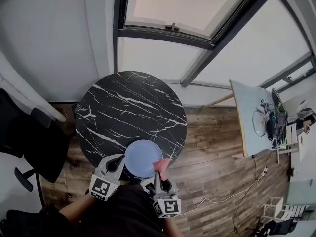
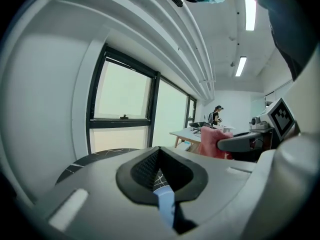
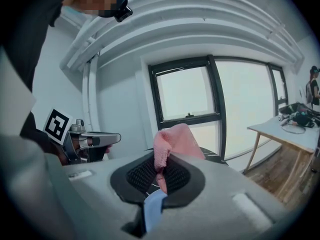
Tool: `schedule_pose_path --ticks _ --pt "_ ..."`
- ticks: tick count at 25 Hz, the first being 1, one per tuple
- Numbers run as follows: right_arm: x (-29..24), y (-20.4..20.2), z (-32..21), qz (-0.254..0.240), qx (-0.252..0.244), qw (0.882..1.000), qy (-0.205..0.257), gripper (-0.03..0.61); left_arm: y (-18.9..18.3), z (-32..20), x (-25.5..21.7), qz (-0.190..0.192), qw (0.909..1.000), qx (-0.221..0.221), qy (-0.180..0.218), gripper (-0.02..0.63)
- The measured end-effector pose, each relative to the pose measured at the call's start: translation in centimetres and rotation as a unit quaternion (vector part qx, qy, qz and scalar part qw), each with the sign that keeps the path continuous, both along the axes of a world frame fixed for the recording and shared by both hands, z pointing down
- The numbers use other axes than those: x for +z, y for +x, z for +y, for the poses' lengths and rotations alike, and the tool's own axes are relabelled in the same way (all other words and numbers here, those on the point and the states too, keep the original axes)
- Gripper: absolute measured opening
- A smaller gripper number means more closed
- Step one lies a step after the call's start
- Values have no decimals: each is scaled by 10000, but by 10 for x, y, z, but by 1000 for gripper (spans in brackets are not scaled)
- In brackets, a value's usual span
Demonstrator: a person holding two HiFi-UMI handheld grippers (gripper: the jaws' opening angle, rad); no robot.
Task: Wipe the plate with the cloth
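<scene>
A pale blue plate (image 1: 142, 157) is held up over the near edge of the round black marble table (image 1: 128, 107). My left gripper (image 1: 122, 159) is shut on the plate's left rim; in the left gripper view the blue rim (image 2: 164, 204) sits between the closed jaws of that gripper (image 2: 161, 184). My right gripper (image 1: 160, 171) is at the plate's right rim, shut on a pink cloth (image 1: 162, 165). In the right gripper view the cloth (image 3: 172, 141) sticks up out of the jaws (image 3: 160, 176), with a strip of the blue plate (image 3: 154, 209) just below it.
A white desk (image 1: 252, 117) with cables and gear stands on the wooden floor at the right. A black chair (image 1: 34, 147) is close at the left. A window wall lies beyond the table. A person (image 2: 216, 115) stands far off by a desk.
</scene>
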State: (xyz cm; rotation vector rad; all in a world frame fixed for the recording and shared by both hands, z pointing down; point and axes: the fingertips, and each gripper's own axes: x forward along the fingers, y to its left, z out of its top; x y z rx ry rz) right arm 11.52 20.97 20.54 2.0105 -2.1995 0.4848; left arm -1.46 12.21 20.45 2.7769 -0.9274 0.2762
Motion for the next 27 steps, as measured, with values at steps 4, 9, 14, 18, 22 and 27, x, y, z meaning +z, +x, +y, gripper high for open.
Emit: schedule_pose_path --ticks 4,9,14,18,22,27 --pt "1 -7 -3 144 -158 9998 -47 18 -2 -1 4 -30 10000 -52 -19 -3" --pt "4 -7 -5 149 -198 9997 11 18 -2 -4 6 -50 9999 -81 -45 -3" --pt "3 -3 -7 105 -189 9998 -3 18 0 -7 4 -25 9999 -118 -38 -3" --pt "1 0 -11 107 -196 9997 -52 20 2 -8 4 -11 9999 -125 -61 -3" --pt "-2 -1 -11 94 -257 9996 -38 20 5 -7 6 54 9998 -92 -157 -3" --pt "-6 4 -9 31 -226 9997 -47 20 12 -4 1 104 9996 -143 -242 -3"
